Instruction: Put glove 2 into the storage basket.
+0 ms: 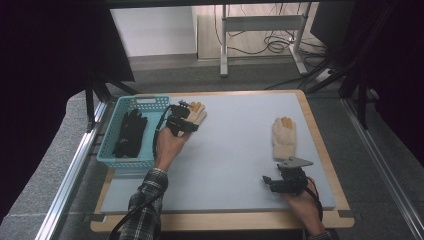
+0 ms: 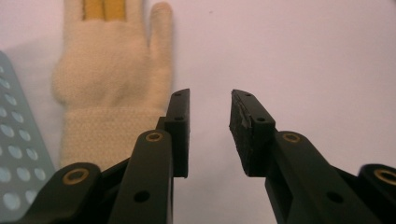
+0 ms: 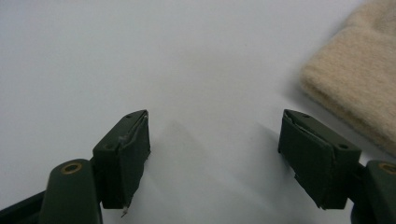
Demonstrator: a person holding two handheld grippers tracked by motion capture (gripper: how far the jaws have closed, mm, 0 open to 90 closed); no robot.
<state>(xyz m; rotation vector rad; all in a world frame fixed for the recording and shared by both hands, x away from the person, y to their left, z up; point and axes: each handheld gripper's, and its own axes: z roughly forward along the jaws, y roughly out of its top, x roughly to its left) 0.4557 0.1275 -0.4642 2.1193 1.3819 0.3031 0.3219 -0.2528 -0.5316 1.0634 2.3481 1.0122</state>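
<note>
A cream knit glove [image 1: 196,113] lies flat on the tabletop [image 1: 235,150] just beyond the left tool [image 1: 181,121], right beside a blue basket [image 1: 134,131]. In the left gripper view this glove [image 2: 109,79] sits ahead and to the left of the jaws, its ribbed cuff nearest the tool, thumb pointing away, with yellow patches on the fingers at the top edge; the left tool [image 2: 209,126] has its jaws parted with only bare tabletop in the gap, gripping nothing. That view also catches the perforated wall of the basket [image 2: 16,154] at its far left.

A second cream glove [image 1: 283,137] lies just beyond the right tool [image 1: 285,181], near but apart from it. The right gripper view shows only its cuff edge [image 3: 357,84] off to the right of the jaws, while the right tool [image 3: 215,154] stands wide open over bare tabletop.

The high view adds what the others miss: a black glove [image 1: 130,132] lying inside the basket, left of the left tool.
</note>
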